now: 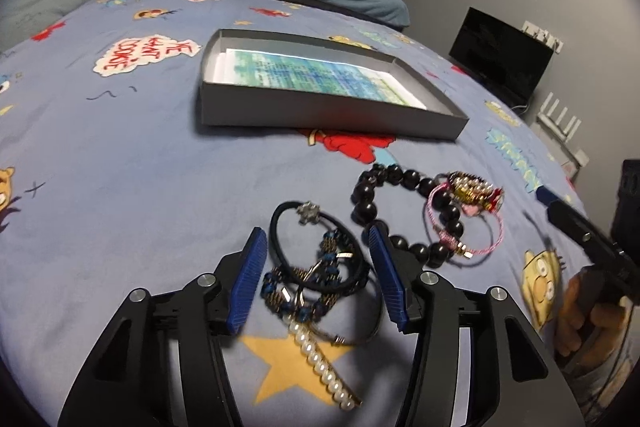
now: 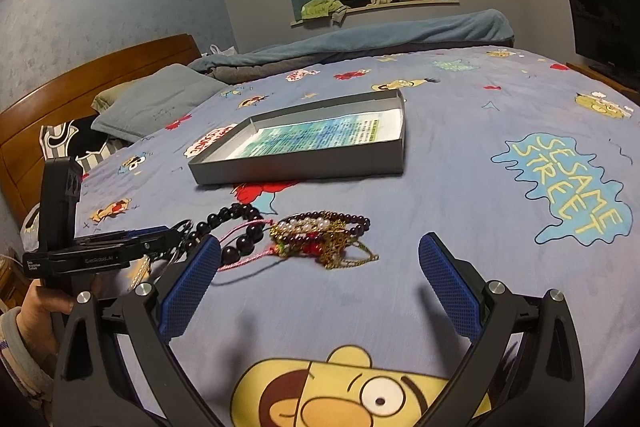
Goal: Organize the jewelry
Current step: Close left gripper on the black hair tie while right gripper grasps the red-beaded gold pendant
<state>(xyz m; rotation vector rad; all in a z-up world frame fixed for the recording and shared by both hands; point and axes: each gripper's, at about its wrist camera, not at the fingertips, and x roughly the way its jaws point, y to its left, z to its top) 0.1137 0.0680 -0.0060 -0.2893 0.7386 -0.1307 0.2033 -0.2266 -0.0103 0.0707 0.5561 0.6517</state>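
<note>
The left gripper stands partly open on the bedspread, its blue pads on either side of a black hair tie and a blue beaded piece, though blur makes it hard to tell whether either pad touches them. A pearl clip lies just below that tangle, with a black bead bracelet and a pink cord bracelet beside it, all well short of the grey box. The right gripper hangs wide open and empty just short of the pearl-and-garnet bracelet pile.
</note>
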